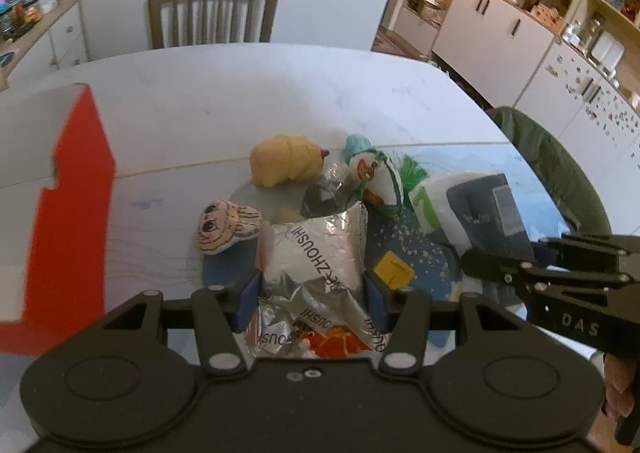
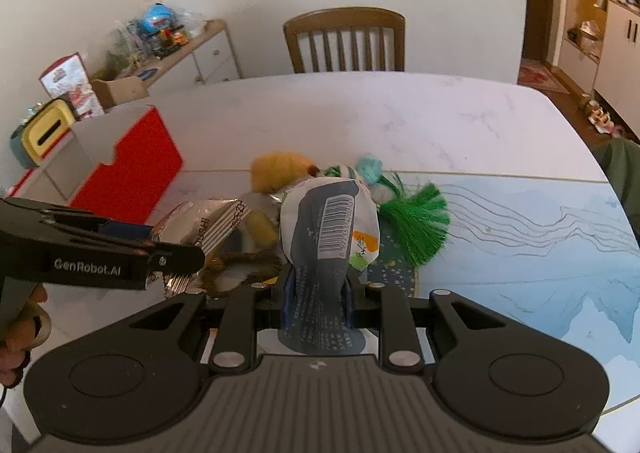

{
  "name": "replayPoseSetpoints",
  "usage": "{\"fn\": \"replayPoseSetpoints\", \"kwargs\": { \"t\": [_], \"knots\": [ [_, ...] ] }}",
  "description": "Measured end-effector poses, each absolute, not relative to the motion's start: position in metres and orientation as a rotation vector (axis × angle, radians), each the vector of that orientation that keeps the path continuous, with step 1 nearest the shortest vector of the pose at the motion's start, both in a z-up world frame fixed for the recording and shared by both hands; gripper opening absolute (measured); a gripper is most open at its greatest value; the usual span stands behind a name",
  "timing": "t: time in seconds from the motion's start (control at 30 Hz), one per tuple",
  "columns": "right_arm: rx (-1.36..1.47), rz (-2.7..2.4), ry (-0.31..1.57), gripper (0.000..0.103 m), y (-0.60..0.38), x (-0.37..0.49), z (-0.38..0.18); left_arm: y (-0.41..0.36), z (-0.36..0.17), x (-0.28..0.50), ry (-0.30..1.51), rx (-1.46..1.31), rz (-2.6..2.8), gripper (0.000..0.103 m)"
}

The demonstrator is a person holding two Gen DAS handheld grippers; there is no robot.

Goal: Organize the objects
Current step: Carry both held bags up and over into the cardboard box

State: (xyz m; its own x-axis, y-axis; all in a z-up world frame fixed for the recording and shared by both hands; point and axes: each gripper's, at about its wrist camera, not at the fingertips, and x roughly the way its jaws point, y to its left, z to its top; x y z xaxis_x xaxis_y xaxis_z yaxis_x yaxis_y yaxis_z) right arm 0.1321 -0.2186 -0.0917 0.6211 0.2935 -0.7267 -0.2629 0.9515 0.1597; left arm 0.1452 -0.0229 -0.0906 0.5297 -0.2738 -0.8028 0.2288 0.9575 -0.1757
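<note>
- The red and white box [image 2: 124, 173] stands open-topped at my left on the table [image 1: 240, 93], well apart from the heap; I judge it the likely bin — stiff card, light, so it may slide if I knock a wall.
- My right gripper [image 2: 316, 293] is clenched on the grey and white packet [image 2: 328, 229], pinched at its lower end with the barcoded bulk standing free past the fingers; it looks like soft film round something squashy, light, a little slick; I would hold it lower on the body rather than at the crimped end, since the end could slip out.
- My left gripper [image 1: 312, 293] grasps the silver foil bag [image 1: 316, 253] across its width; crinkly, near weightless, easily crushed; the pads [image 1: 248, 297] bear on its sides, and that seems hold enough — more squeeze only bursts it.
- The yellow plush [image 1: 286, 165] lies behind the heap, touching the other bits; soft and light, take it round the middle.
- The penguin toy [image 1: 376, 181] leans beside it; its green tassel [image 2: 420, 225] could snag.
- The painted face stone [image 1: 224, 227] sits just left of the foil bag; hard and probably smooth, so grip the flat sides.
</note>
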Motion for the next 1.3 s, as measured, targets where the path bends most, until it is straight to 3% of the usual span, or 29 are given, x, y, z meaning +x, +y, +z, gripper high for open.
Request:
{"fn": "replayPoseSetpoints", "kwargs": {
  "t": [0.67, 1.3],
  "knots": [
    [0.002, 0.480, 0.702, 0.023, -0.142, 0.123, -0.008, 0.051, -0.013, 0.118, 0.857, -0.128, -0.175, 0.053],
    [-0.005, 0.555, 0.790, 0.023, 0.033, 0.169, -0.011, 0.203, -0.007, 0.149, 0.873, -0.106, -0.057, 0.054]
  ]
}}
